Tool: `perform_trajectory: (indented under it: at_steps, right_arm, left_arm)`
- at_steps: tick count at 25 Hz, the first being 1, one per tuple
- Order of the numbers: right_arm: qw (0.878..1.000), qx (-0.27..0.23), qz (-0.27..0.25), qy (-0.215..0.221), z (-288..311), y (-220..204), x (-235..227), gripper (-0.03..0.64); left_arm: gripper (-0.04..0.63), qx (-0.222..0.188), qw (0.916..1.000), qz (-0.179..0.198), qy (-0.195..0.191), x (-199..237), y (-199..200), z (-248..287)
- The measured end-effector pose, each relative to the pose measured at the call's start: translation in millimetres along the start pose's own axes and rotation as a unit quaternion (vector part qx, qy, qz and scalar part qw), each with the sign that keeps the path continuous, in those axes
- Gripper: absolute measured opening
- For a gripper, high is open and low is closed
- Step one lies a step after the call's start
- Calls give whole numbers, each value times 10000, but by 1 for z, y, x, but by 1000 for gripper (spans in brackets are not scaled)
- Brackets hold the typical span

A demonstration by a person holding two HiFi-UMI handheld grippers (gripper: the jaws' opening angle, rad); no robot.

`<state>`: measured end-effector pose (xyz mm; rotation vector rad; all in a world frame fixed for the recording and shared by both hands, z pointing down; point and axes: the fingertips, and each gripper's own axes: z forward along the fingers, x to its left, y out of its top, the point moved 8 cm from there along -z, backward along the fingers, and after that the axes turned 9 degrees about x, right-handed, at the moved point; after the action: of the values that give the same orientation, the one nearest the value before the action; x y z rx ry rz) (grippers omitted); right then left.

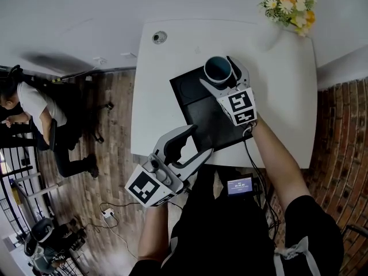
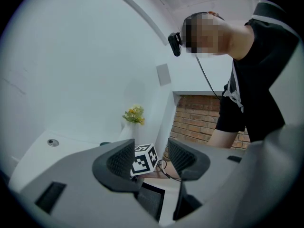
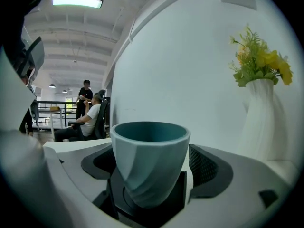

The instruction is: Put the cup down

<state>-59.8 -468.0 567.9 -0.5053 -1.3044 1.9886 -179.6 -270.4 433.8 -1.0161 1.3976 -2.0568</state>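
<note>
Cup: teal faceted cup [image 1: 218, 69] stands upright on the far corner of the flat black square mat [image 1: 201, 117], well in from the table's edges.
Right gripper [image 1: 217, 71]: claw spread wide either side of the cup, with a gap showing at one pad, so not really pinching it.
Left gripper [image 1: 201, 140]: claw spread too, nothing in it, hanging over the white table's [image 1: 155, 108] near edge.
Far right corner: white vase of yellow flowers [image 1: 290, 2].

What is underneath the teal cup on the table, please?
The cup stands on a black mat lying on the white table; its base covers the spot of mat beneath it.
</note>
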Motion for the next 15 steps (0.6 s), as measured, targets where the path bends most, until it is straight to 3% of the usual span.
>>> perform_trajectory:
  at_steps: [9,15]
  right_arm:
    - [9997,131,-43,177,-32,-4,4,449]
    - [9994,252,218,118,-57,-10,4,449]
  left_arm:
    - [227,-32,10000,92,6,-4,4,-7]
    - [227,-69,9998,174,-4,-12,7,-12]
